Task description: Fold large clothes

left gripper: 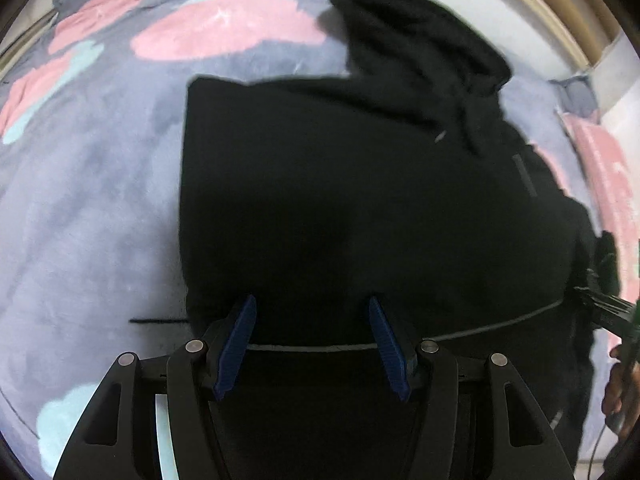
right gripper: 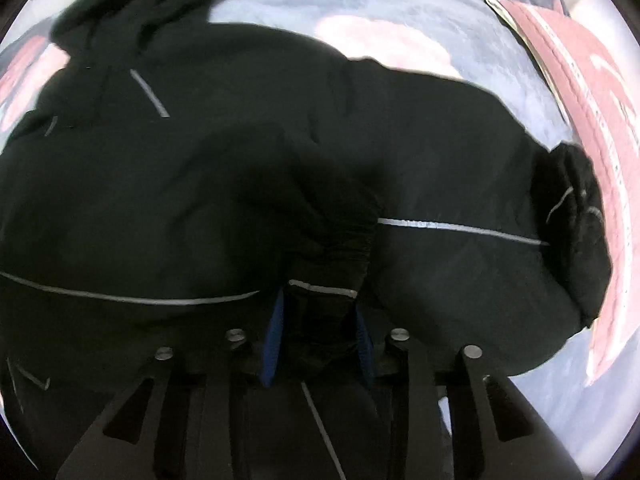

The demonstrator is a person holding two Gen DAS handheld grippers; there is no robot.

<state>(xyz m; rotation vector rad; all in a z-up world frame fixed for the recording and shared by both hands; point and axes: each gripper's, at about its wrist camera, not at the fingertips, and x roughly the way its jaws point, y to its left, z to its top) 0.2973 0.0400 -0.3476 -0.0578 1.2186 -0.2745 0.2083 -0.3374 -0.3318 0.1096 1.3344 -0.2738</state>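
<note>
A large black hooded jacket (left gripper: 360, 200) with thin grey reflective stripes lies spread on a grey blanket; its hood (left gripper: 416, 44) points to the far side. My left gripper (left gripper: 312, 308) is open just above the jacket's near part, with blue pads (left gripper: 236, 344) apart and nothing between them. In the right wrist view the jacket (right gripper: 180, 184) fills most of the frame. My right gripper (right gripper: 320, 304) is shut on a bunched sleeve cuff (right gripper: 324, 280) with a grey stripe. The other sleeve end (right gripper: 576, 216) lies at the right.
The jacket lies on a grey blanket (left gripper: 100, 200) with pink and pale blue cloud shapes. A pink patterned cloth (right gripper: 580, 92) lies at the right edge. A wooden frame (left gripper: 560, 12) and white wall stand beyond. A hand (left gripper: 620, 384) on the other gripper shows at the right.
</note>
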